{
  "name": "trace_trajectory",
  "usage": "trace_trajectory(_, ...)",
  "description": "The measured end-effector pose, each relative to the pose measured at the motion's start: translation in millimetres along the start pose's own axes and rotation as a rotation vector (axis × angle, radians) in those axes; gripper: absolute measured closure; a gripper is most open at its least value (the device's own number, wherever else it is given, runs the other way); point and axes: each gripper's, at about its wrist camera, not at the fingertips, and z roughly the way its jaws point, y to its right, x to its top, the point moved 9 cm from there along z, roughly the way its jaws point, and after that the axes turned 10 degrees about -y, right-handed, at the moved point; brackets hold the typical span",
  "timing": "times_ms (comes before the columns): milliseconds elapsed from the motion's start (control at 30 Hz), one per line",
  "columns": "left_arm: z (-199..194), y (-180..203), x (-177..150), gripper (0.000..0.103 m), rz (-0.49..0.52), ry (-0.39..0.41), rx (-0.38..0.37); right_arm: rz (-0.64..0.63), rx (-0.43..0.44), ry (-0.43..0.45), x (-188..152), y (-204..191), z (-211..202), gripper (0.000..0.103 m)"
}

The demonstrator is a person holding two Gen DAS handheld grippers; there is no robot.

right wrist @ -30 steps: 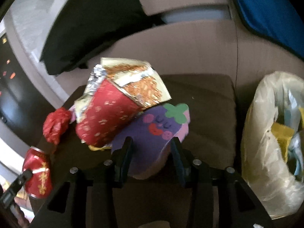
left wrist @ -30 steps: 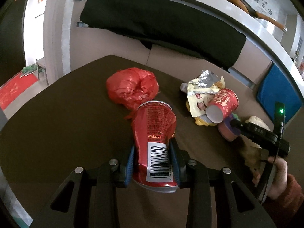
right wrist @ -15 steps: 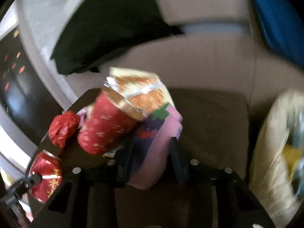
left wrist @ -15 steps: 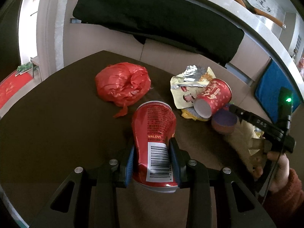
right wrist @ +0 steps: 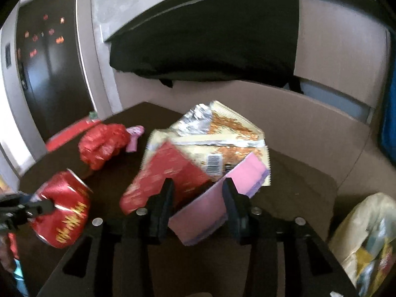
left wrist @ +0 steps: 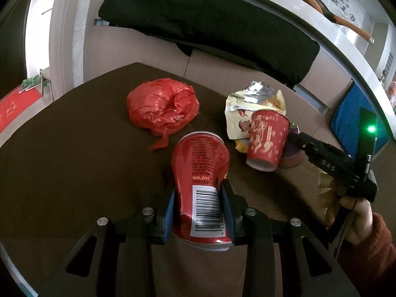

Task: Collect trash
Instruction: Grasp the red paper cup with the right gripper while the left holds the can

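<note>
A dented red soda can point(left wrist: 200, 173) is clamped between the blue pads of my left gripper point(left wrist: 199, 193), just above the dark table point(left wrist: 74, 148); the same can point(right wrist: 61, 208) shows at the left of the right wrist view. My right gripper point(right wrist: 199, 188) has a pink-purple foam piece point(right wrist: 222, 198) between its jaws, which are opening slightly. A red paper cup point(right wrist: 168, 173) and a foil snack wrapper point(right wrist: 222, 136) are bunched against the foam piece. In the left wrist view the cup point(left wrist: 267, 141) tilts before the wrapper point(left wrist: 250, 104). A crumpled red plastic bag point(left wrist: 162, 107) lies beyond the can.
A pale trash bag point(right wrist: 366, 235) with several scraps inside stands low at the right, past the table edge. A black cloth point(left wrist: 210, 24) drapes over the beige sofa back behind the table. A blue cushion point(left wrist: 354, 113) is at the right. A hand in a red sleeve point(left wrist: 358, 217) holds the right gripper.
The right gripper has rolled and risen a little, turning the foam piece, cup and wrapper with it; the cup now stands more upright. The left gripper and can have stayed put.
</note>
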Motion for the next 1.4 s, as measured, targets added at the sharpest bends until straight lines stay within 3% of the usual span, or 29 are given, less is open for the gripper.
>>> trace_trajectory(133,0.0,-0.9,-0.3,0.068,-0.004,-0.001,-0.005,0.067,-0.082,-0.035,-10.6,25.5,10.4,0.063)
trace_trajectory(200,-0.3,-1.0,-0.3,0.068,-0.003,0.0,-0.005,0.123,-0.08,-0.072,-19.8,37.7,19.0,0.061)
trace_trajectory(433,-0.4,-1.0,-0.7,0.068,0.0,0.002,-0.004,0.356,0.109,-0.098,-26.5,68.1,28.1,0.056)
trace_trajectory(567,-0.3,-1.6,-0.6,0.068,-0.003,-0.001,-0.006,0.463,0.209,-0.129,-28.2,74.9,40.2,0.045)
trace_trajectory(767,-0.5,-1.8,-0.8,0.068,-0.006,0.002,-0.004,0.37,0.187,-0.149,-19.3,69.3,45.1,0.042)
trace_trajectory(800,-0.5,-2.0,-0.6,0.068,-0.006,0.002,-0.004,0.345,0.176,-0.144,-18.9,68.4,41.7,0.044)
trace_trajectory(867,0.3,-1.8,-0.1,0.067,-0.005,0.003,-0.003,0.287,0.138,-0.082,-12.7,68.1,22.3,0.071)
trace_trajectory(933,1.5,-0.4,1.2,0.067,-0.006,0.002,0.001,0.219,0.128,-0.034,-5.2,61.3,0.9,0.08)
trace_trajectory(967,2.1,0.2,1.7,0.067,-0.006,0.002,0.003,0.182,0.128,-0.014,-2.4,55.8,-9.7,0.096)
trace_trajectory(1100,3.1,2.1,2.3,0.067,-0.014,0.005,0.014,0.022,0.148,-0.003,1.0,23.3,-35.1,0.097)
trace_trajectory(1200,1.7,1.2,0.8,0.067,-0.024,-0.001,0.012,-0.059,0.164,-0.037,-3.8,-5.0,-30.9,0.097)
trace_trajectory(1400,-2.7,-3.9,-0.6,0.068,-0.019,0.004,0.019,-0.039,0.198,-0.042,-13.3,-6.5,-27.6,0.097)
